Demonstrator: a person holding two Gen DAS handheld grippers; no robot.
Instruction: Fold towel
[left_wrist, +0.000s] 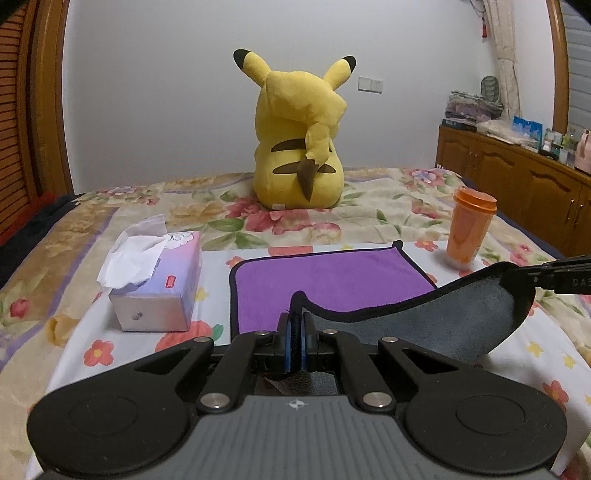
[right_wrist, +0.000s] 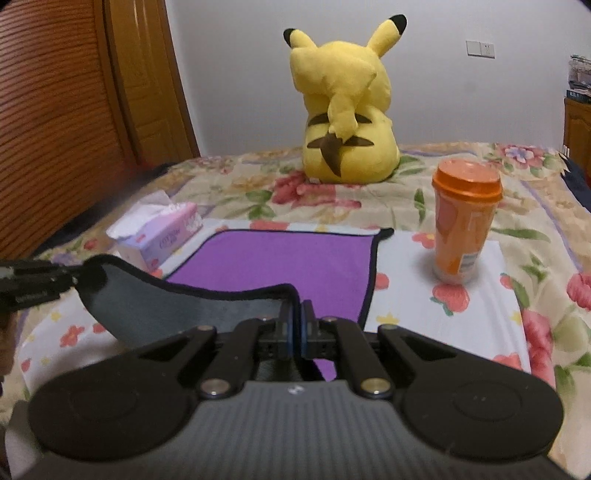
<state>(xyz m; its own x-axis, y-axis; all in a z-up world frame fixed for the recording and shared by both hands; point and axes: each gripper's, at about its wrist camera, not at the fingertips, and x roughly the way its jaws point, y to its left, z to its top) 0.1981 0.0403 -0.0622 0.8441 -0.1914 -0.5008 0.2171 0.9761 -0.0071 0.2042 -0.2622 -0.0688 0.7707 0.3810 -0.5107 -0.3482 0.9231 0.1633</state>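
purple towel (left_wrist: 328, 277), near corners pinched by left gripper (left_wrist: 295, 332) and right gripper (right_wrist: 294, 328); its near edge seems hidden.

right tongs (right_wrist: 295, 325) clamped on towel (right_wrist: 280, 258) edge | orange cup (right_wrist: 463, 229) right

The letters "DAS" are read on the black right claw (left_wrist: 554, 275) at the frame edge; print on the tissue box (right_wrist: 162, 240) and the orange cup (right_wrist: 463, 225) label cannot be made out.
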